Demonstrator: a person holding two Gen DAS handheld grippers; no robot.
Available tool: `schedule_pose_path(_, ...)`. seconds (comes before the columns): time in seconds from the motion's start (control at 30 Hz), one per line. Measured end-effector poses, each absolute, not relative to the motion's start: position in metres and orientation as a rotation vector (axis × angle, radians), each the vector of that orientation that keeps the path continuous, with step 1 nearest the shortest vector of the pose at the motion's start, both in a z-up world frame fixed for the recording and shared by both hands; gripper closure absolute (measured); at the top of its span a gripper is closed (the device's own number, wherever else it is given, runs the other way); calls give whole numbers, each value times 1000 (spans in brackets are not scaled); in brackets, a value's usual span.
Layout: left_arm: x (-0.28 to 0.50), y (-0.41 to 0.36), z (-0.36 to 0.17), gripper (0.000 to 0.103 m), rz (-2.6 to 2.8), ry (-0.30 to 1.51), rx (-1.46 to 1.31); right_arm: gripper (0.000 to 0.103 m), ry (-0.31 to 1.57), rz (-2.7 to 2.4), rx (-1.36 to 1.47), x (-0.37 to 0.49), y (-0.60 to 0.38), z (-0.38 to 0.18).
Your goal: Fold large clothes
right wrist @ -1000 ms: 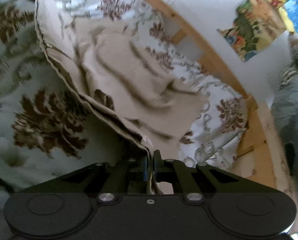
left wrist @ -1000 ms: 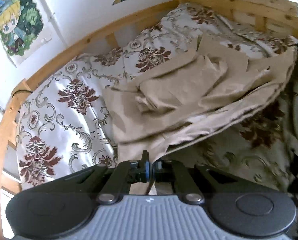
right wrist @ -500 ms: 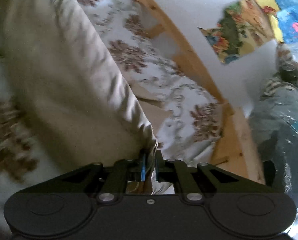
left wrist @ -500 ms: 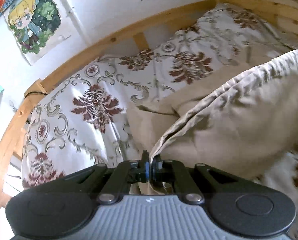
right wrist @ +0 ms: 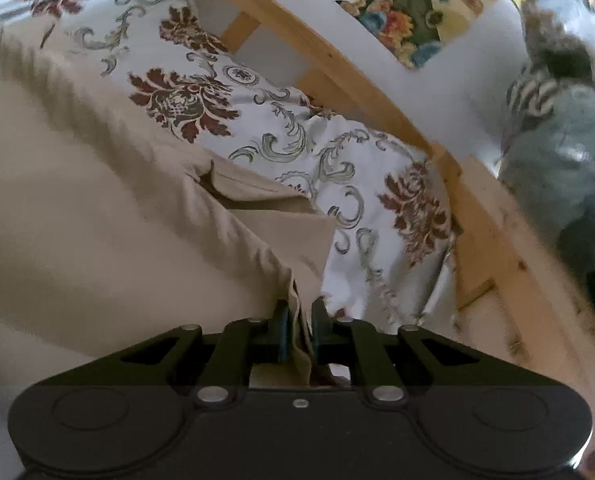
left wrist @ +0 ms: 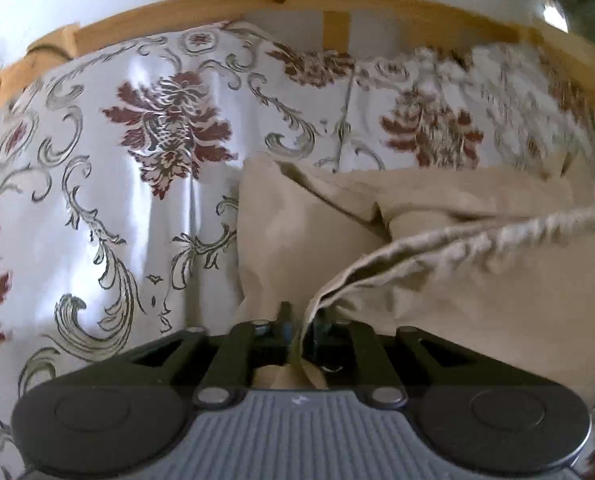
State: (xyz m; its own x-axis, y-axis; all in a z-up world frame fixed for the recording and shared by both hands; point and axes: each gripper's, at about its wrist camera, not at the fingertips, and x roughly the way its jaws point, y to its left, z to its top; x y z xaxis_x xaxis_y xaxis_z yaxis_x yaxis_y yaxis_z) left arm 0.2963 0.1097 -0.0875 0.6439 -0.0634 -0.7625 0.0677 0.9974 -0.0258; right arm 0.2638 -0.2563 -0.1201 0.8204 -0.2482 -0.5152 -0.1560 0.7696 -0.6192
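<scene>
Two grippers sit at the near edge of the bed, each with a hem of the beige garment (left wrist: 437, 296) between its fingers. The left gripper (left wrist: 300, 322) has just been opening; its jaws stand slightly apart with a thin fold of cloth hanging loosely in the gap, no longer pinched. The right gripper (right wrist: 298, 322) has likewise been opening, and the cloth edge runs between its parted jaws without being pressed.

Beyond the fingers the garment lies doubled over on the patterned bedspread (left wrist: 97, 208), its upper layer laid across a flat lower layer whose corner shows towards the far side. It looks like light, limp woven fabric: it should drape and crease readily, slide little on the bedspread, and carry no risk of damage. Hems and corners seem the best places to take hold, as flat middle areas would bunch.

Farther off, the wooden bed rail (left wrist: 257, 12) bounds the mattress. No containers are visible in either view.
</scene>
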Motion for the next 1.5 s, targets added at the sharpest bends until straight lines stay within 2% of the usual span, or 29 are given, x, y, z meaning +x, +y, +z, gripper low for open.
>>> schedule_pose_path(0.03,295,114,-83,64,-73,858,-21,75,617,-56,-698,262,-255,-121)
schedule_pose_path(0.07,293,118,-78,49,-66,843,-45,68,608,-53,-688,260,-255,-120)
schedule_pose_path(0.1,292,121,-73,24,-55,825,-58,60,597,-49,-675,258,-255,-119)
schedule_pose_path(0.13,287,123,-67,12,-27,788,-70,54,584,-47,-664,257,-254,-118)
schedule_pose_path(0.2,280,126,-56,7,5,728,-76,27,560,-40,-639,255,-255,-115)
schedule_pose_path(0.27,272,128,-45,1,10,692,-74,21,537,-18,-596,252,-254,-112)
schedule_pose_path(0.4,256,130,-32,1,-34,686,-70,7,487,7,-571,244,-250,-104)
schedule_pose_path(0.47,248,127,-29,1,-88,732,-42,2,447,-10,-573,239,-250,-97)
schedule_pose_path(0.57,234,110,-35,1,-156,829,76,1,415,-67,-505,232,-262,-82)
schedule_pose_path(0.7,225,83,-61,1,-110,936,287,1,506,-174,-341,233,-295,-74)
schedule_pose_path(0.83,234,80,-76,11,-32,959,334,2,690,-231,-90,242,-336,-84)
schedule_pose_path(0.9,241,89,-78,16,17,957,283,6,732,-217,47,243,-352,-89)
schedule_pose_path(0.97,246,98,-81,27,68,963,246,13,751,-215,136,246,-361,-93)
schedule_pose_path(1.03,248,108,-81,53,95,975,206,26,756,-233,172,247,-364,-96)
schedule_pose_path(1.07,247,114,-79,60,93,974,180,43,762,-242,189,247,-366,-96)
schedule_pose_path(1.1,247,118,-78,73,88,970,150,62,769,-249,210,249,-368,-97)
schedule_pose_path(1.13,247,121,-75,81,89,961,122,71,775,-258,234,250,-371,-99)
schedule_pose_path(1.17,246,124,-72,83,94,951,108,82,775,-260,250,249,-373,-99)
schedule_pose_path(1.2,244,127,-69,86,98,937,89,87,772,-257,261,247,-375,-100)
schedule_pose_path(1.3,243,138,-64,96,105,922,23,90,743,-258,254,246,-379,-98)
schedule_pose_path(1.5,249,157,-69,97,154,990,-46,93,679,-254,162,245,-372,-90)
